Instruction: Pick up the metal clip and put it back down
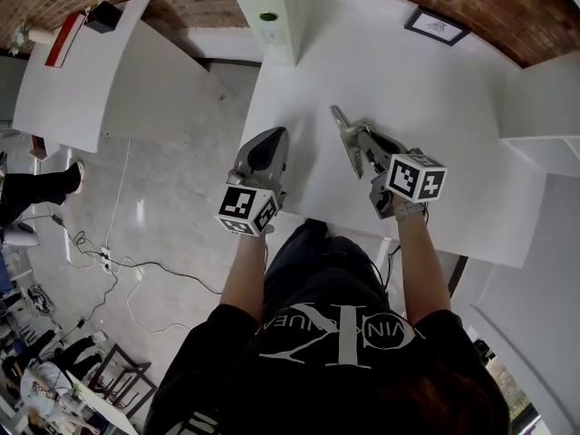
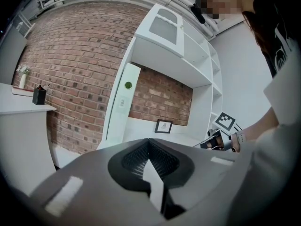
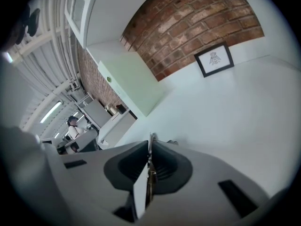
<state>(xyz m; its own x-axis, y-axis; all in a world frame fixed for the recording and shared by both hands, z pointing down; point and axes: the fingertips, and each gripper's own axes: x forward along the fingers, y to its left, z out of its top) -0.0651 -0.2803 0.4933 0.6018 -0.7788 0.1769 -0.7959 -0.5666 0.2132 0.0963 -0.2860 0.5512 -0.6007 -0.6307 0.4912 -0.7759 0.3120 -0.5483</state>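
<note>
Progress: pick is about half done, by the look of it. Grasp is made; lift and put-down are still to come.

- Right gripper (image 3: 149, 145): jaws clenched on the metal clip (image 3: 151, 178). Clip sits edge-on as a thin strip between the pads, its end poking just past the tips. In the head view this gripper is right of centre, tips angled toward the upper left, low over the white table (image 1: 435, 107). Cannot tell whether the clip is off the surface yet.
- Left gripper (image 2: 148, 142): jaws closed together, nothing between them. It hangs at the table's near left edge and looks idle for this task.
- Marker cubes: two, one on the left gripper (image 1: 246, 209), one on the right (image 1: 417, 177).

Counts, near to far:
- grippers: 2
- metal clips: 1, no other seen on the table
- framed picture (image 1: 437, 25): 1, upper right of the head view, at the far side of the table
- white shelf unit (image 1: 272, 7) with a green dot: 1, top centre
- second white table (image 1: 82, 71): 1, upper left, well apart from the work

Left to do: raise the clip clear, lower it, release.
</note>
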